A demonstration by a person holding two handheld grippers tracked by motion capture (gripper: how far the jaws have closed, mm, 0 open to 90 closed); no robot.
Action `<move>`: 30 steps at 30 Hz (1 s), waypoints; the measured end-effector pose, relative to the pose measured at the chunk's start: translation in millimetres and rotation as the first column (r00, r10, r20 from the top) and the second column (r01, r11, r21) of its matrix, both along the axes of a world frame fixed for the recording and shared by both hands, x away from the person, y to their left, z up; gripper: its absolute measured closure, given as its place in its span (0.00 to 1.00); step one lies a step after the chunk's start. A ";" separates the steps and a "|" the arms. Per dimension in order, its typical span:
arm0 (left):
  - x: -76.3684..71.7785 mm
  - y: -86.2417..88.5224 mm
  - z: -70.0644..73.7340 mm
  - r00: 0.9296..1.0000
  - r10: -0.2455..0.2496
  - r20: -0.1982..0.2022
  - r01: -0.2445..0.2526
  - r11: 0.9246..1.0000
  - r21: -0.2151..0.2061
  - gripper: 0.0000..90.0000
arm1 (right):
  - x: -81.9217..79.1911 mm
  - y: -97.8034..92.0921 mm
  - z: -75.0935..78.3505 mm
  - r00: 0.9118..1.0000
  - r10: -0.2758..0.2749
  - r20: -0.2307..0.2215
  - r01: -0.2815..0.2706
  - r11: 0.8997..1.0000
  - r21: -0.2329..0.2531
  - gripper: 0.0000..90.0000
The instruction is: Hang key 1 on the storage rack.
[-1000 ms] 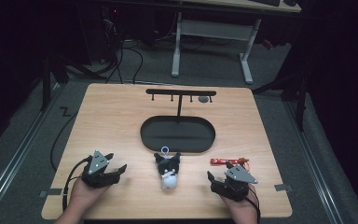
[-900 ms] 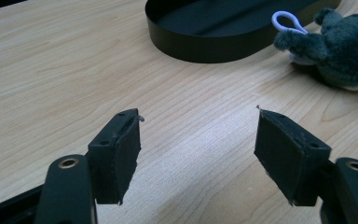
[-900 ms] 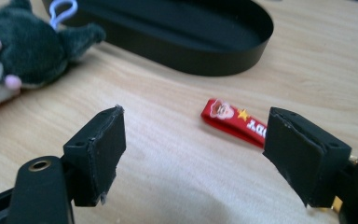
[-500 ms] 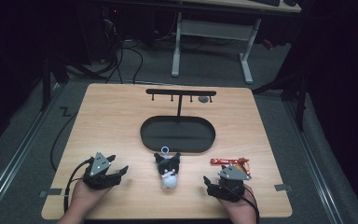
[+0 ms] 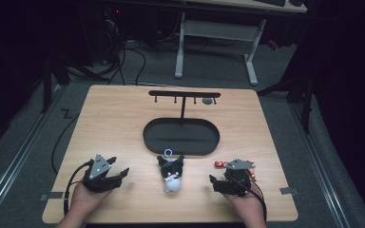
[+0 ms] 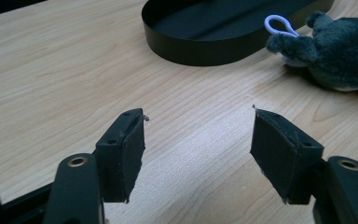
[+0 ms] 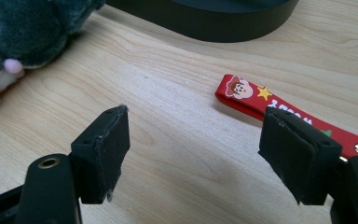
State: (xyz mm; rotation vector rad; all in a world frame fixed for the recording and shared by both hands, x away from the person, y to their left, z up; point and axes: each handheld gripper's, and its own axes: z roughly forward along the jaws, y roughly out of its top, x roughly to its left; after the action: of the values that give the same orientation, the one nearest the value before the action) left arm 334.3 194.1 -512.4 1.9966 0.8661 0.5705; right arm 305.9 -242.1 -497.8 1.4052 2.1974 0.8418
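Both hands low at the frame's bottom: left gripper (image 5: 116,175) spread wide, right gripper (image 5: 217,183) spread too, now drawn back from the red strap (image 7: 261,103), leftward toward the plush toy (image 5: 172,173).

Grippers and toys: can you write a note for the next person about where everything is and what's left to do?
Left gripper: jaws open, holding nothing, low over the table.
Right gripper: jaws open, holding nothing, beside the red strap.
Plush toy lies between the grippers, its loop toward the black tray.
Hanger rack stands behind the tray with bare hooks.
Done: nothing picked up yet.
Left: probably grab the toy and strap, then hang them.
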 end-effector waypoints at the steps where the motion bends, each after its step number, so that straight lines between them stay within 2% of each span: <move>1: -0.2 0.1 0.2 1.000 -0.002 0.000 0.002 1.000 0.003 0.39 | 1.2 0.4 1.3 1.000 0.007 -0.006 -0.007 1.000 -0.009 0.27; 2: -0.2 -0.5 0.1 1.000 -0.003 -0.002 0.003 1.000 0.009 0.39 | 3.4 0.4 3.8 1.000 0.008 -0.027 -0.009 1.000 -0.022 0.25; 4: -0.2 -0.9 -0.2 1.000 -0.006 -0.004 0.006 1.000 0.013 0.39 | 4.7 -0.2 5.0 0.999 0.008 -0.036 -0.009 1.000 -0.019 0.24; 6: -0.1 -2.0 -1.1 1.000 -0.013 -0.005 0.013 1.000 0.021 0.39 | 7.5 -2.3 7.5 0.998 0.006 -0.069 -0.006 1.000 0.005 0.25; 15: -1.0 -4.0 -1.7 1.000 -0.025 0.000 0.025 0.999 0.036 0.38 | 7.8 -3.1 11.3 0.992 0.026 -0.127 -0.027 1.000 -0.006 0.25; 18: -0.5 -5.0 -2.1 1.000 -0.029 0.000 0.029 0.999 0.041 0.38 | 6.5 -2.2 14.1 0.986 0.035 -0.163 -0.039 0.999 -0.025 0.25; 19: -0.5 -5.0 -2.1 1.000 -0.029 0.000 0.029 0.999 0.041 0.38 | 6.5 -2.2 14.1 0.986 0.035 -0.163 -0.039 0.999 -0.025 0.25; 21: -0.1 -5.7 -2.4 1.000 -0.031 0.002 0.031 0.998 0.046 0.38 | 5.9 -2.0 15.4 0.980 0.043 -0.192 -0.051 0.998 -0.040 0.25; 22: -0.1 -5.7 -2.4 1.000 -0.031 0.002 0.031 0.998 0.046 0.38 | 5.9 -2.0 15.4 0.980 0.043 -0.192 -0.051 0.998 -0.040 0.25; 23: 0.0 -5.9 -2.5 0.999 -0.033 0.002 0.033 0.998 0.047 0.38 | 5.4 -1.5 16.5 0.977 0.043 -0.211 -0.054 0.997 -0.049 0.25; 25: 0.2 -5.9 -2.6 0.999 -0.034 0.001 0.033 0.998 0.047 0.38 | 5.2 -1.3 16.9 0.975 0.044 -0.217 -0.057 0.997 -0.054 0.25; 30: 0.0 -6.5 -2.5 0.999 -0.042 0.000 0.042 0.998 0.053 0.38 | 4.0 -2.3 19.8 0.960 0.046 -0.275 -0.075 0.992 -0.097 0.25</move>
State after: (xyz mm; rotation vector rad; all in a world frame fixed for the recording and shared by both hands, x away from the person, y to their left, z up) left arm 334.3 187.6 -515.0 2.0569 0.8135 0.5759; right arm 310.0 -244.4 -478.1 1.4829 2.4610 0.5673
